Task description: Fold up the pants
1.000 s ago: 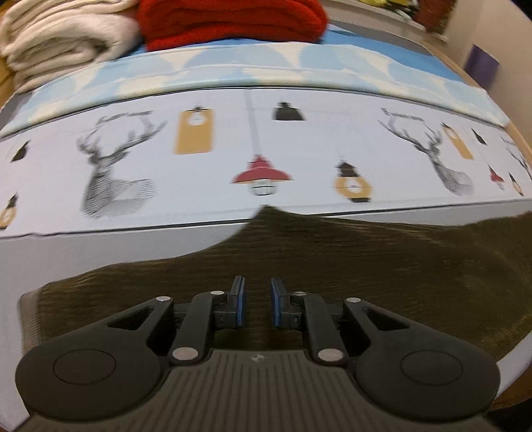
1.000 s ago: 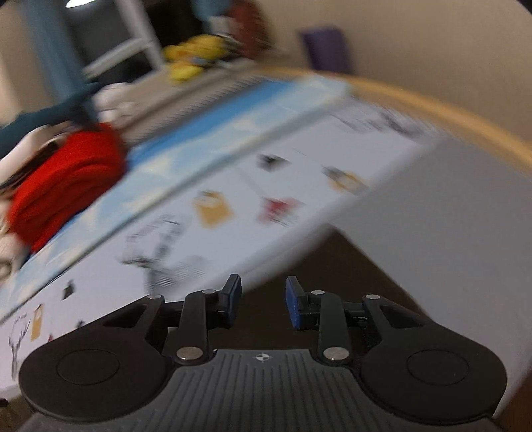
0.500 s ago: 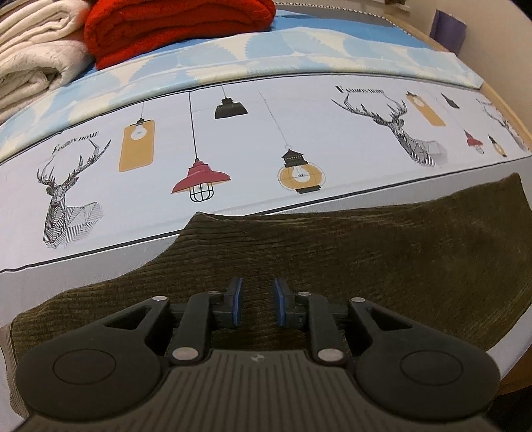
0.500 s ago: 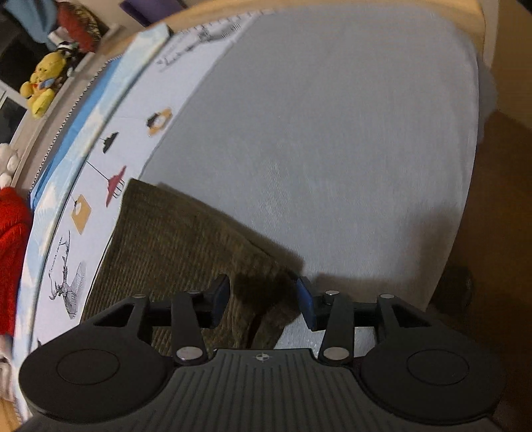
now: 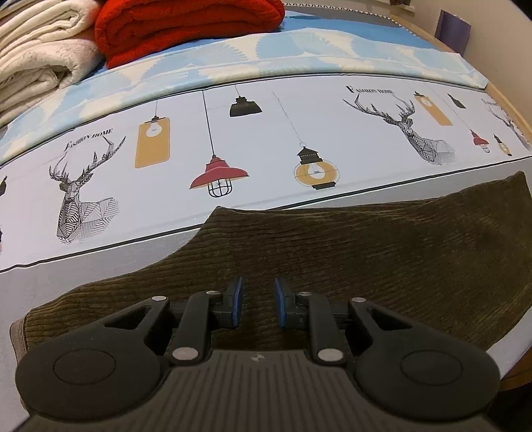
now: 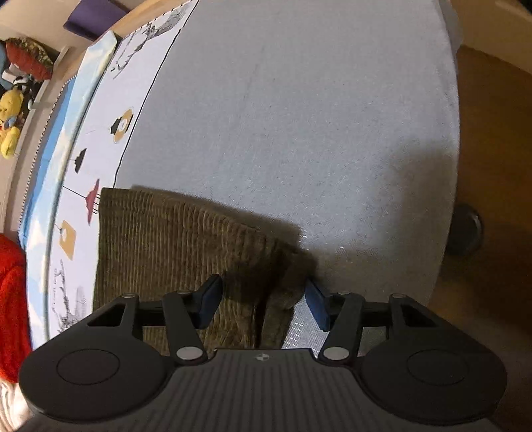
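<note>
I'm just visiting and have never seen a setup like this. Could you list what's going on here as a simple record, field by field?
garment: olive-brown corduroy pants, lying flat, apparently already folded lengthwise
surface: bed with grey sheet and a deer-and-lamp print band
left gripper: open, over the pants, holding nothing
right gripper: open wide, straddling the pants' end by the bed's edge
background: folded red blanket, folded white blanket, yellow plush toy
stage: no grasp yet

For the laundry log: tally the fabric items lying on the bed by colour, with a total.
Olive-brown: 1, corduroy pants
Red: 1, folded blanket
Cream: 1, folded blanket
Blue and white: 1, patterned cover
Total: 4
</note>
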